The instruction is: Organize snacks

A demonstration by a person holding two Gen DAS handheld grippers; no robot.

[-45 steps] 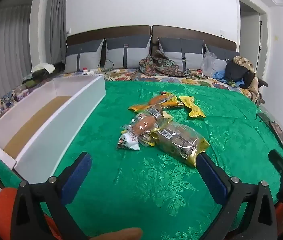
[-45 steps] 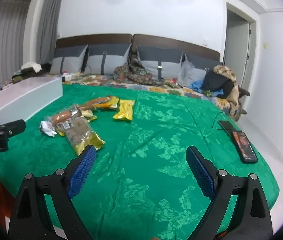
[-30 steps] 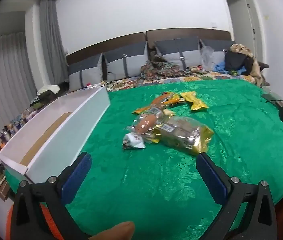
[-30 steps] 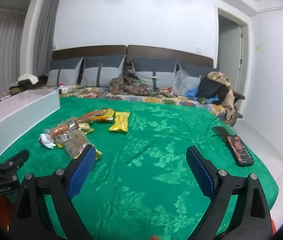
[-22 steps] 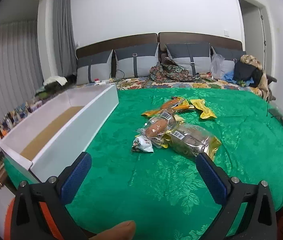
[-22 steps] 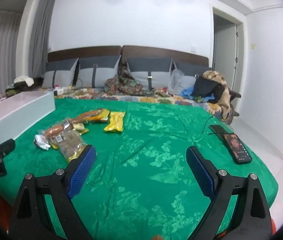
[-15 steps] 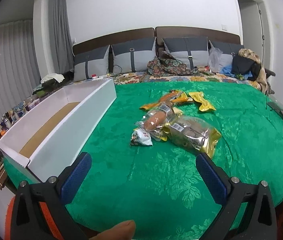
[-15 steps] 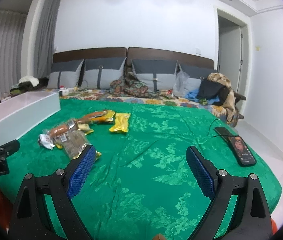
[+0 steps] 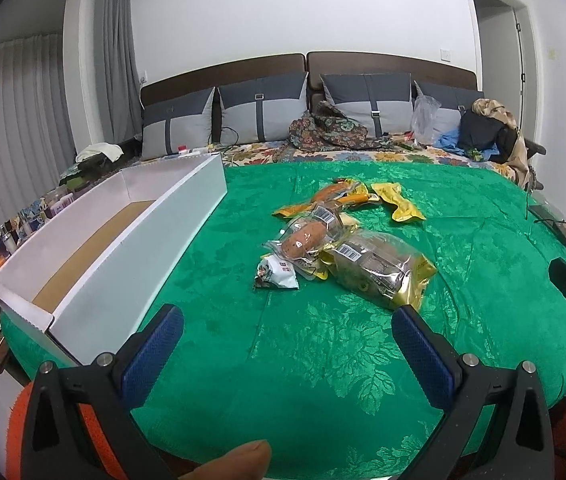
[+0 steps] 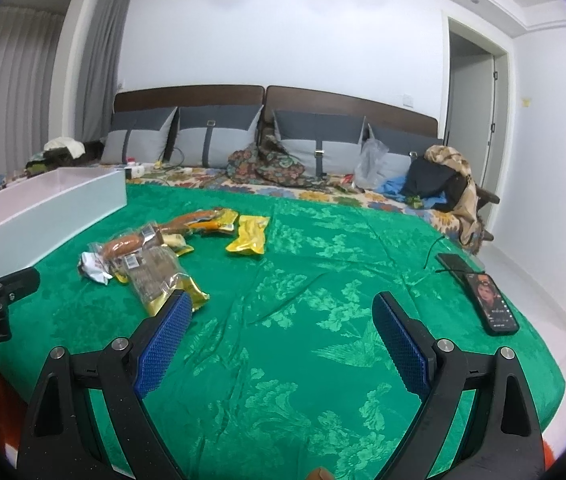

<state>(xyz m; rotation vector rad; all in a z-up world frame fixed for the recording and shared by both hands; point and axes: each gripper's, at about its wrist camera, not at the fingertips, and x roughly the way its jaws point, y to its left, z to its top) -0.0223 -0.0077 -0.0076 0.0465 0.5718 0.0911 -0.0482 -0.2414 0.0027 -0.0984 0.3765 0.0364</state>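
Green brocade cloth (image 9: 323, 360) covers the bed, and both tools hang above its near edge with nothing in them. The left hand-held gripper (image 9: 287, 344) has its blue-padded fingers (image 9: 151, 350) spread wide, empty, pointing across the cloth; a fingertip (image 9: 235, 460) of the person shows at the bottom edge of that view. Straight ahead of it, a little beyond the finger tips, lies the heap of snacks: a gold-edged clear bag (image 9: 379, 272) nearest and slightly to its right, a small white packet (image 9: 277, 274) just left of that, a clear-wrapped sausage (image 9: 307, 238) overlapping the gold bag, then an orange sausage pack (image 9: 335, 196) and a yellow packet (image 9: 399, 204) farther off. To the left of this hand-held gripper sits a long white box (image 9: 123, 248), open on top with a brown cardboard floor, well apart from the heap. The right hand-held gripper (image 10: 283, 340) is likewise wide open and empty; from it the same heap lies ahead and to the left, the gold-edged clear bag (image 10: 163, 276) reaching just beside its left finger tip in the view. A dark phone (image 10: 491, 304) rests on the cloth ahead to its right, with grey pillows (image 10: 219, 136) far ahead against the headboard.
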